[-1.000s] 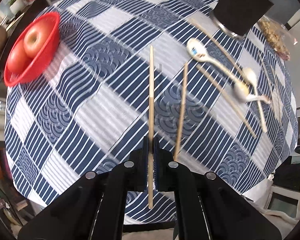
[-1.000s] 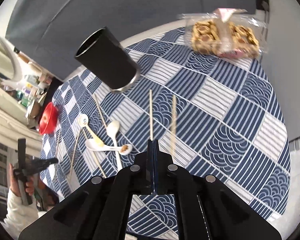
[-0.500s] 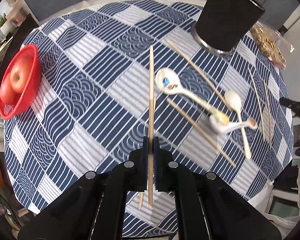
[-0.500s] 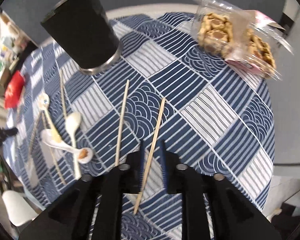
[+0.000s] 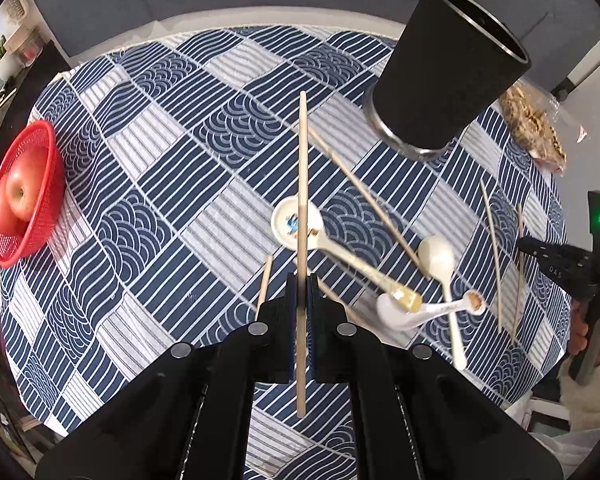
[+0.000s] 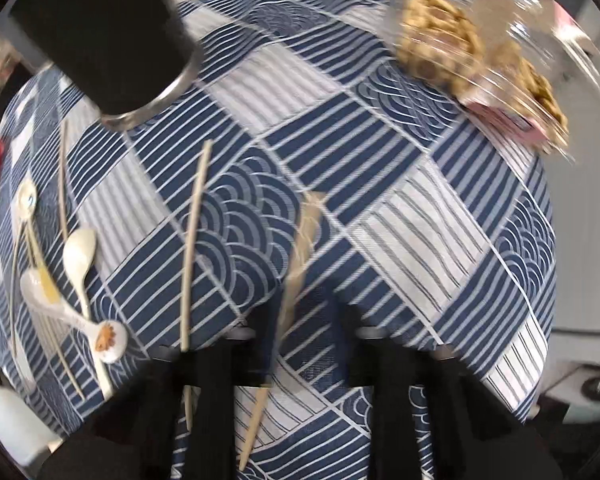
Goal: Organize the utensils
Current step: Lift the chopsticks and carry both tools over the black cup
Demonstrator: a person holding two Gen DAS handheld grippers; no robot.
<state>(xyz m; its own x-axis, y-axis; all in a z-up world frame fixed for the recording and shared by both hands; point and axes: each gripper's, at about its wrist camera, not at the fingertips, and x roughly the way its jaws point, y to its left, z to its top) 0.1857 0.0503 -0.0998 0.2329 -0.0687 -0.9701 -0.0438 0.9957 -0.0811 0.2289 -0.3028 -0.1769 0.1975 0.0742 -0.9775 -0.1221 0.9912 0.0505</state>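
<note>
Left gripper (image 5: 301,292) clamps chopstick (image 5: 302,184) | right gripper (image 6: 296,320) just closed on second chopstick (image 6: 300,256) | risk: off-centre pinch, stick pivots, misses cup (image 5: 444,76).

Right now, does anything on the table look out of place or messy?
Yes. Spoons and loose chopsticks lie crisscrossed in a heap on the cloth beside the black cup, not in it. Nothing looks spilled or broken.

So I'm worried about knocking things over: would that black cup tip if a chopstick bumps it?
Probably not easily. The black cup stands upright on a metal-ringed base, which looks fairly heavy. It is tall and looks empty, though, so a push near the rim might rock it, and it may slide on the tablecloth.
</note>
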